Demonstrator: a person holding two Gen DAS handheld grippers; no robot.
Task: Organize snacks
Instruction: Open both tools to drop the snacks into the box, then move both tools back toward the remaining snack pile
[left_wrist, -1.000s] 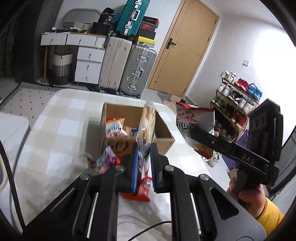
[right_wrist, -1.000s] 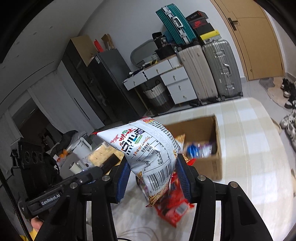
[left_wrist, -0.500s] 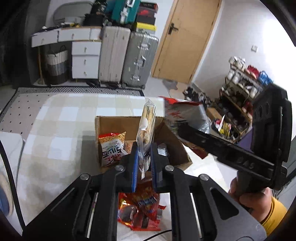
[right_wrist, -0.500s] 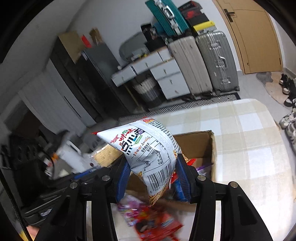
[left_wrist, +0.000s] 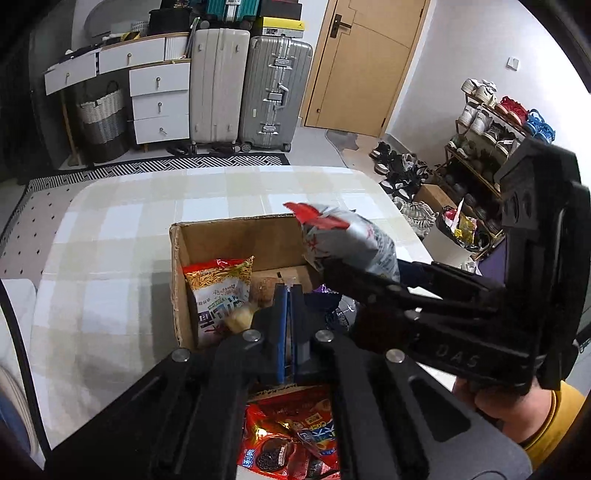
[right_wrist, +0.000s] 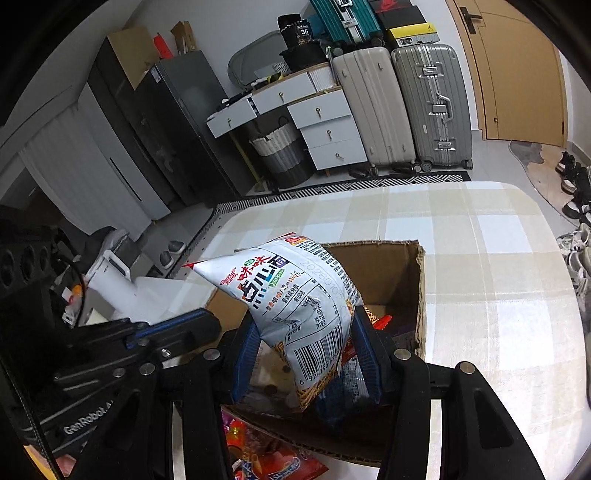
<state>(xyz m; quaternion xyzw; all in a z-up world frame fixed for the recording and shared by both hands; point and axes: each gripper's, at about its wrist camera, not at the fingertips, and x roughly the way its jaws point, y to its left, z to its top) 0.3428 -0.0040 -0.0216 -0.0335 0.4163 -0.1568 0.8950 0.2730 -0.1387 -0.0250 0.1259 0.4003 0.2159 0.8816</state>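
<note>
An open cardboard box (left_wrist: 236, 236) stands on the checked table and also shows in the right wrist view (right_wrist: 419, 295). Inside it lie a red-and-white noodle snack bag (left_wrist: 218, 291) and other packets. My left gripper (left_wrist: 288, 295) is over the box with its jaws together and nothing seen between them; a pale cracker pack (left_wrist: 240, 317) lies just left of it in the box. My right gripper (right_wrist: 306, 354) is shut on a white noodle snack bag (right_wrist: 299, 302), held over the box; this bag also shows in the left wrist view (left_wrist: 347, 240).
A red cookie packet (left_wrist: 291, 435) lies on the table before the box, also showing in the right wrist view (right_wrist: 273, 458). Suitcases (left_wrist: 251, 92), white drawers (left_wrist: 155, 99) and a door stand behind. A shoe rack (left_wrist: 491, 122) is to the right.
Both grippers moved forward over the box. The cracker pack that stood between my left gripper's jaws has left them and now lies in the box. The right gripper still holds its bag.
</note>
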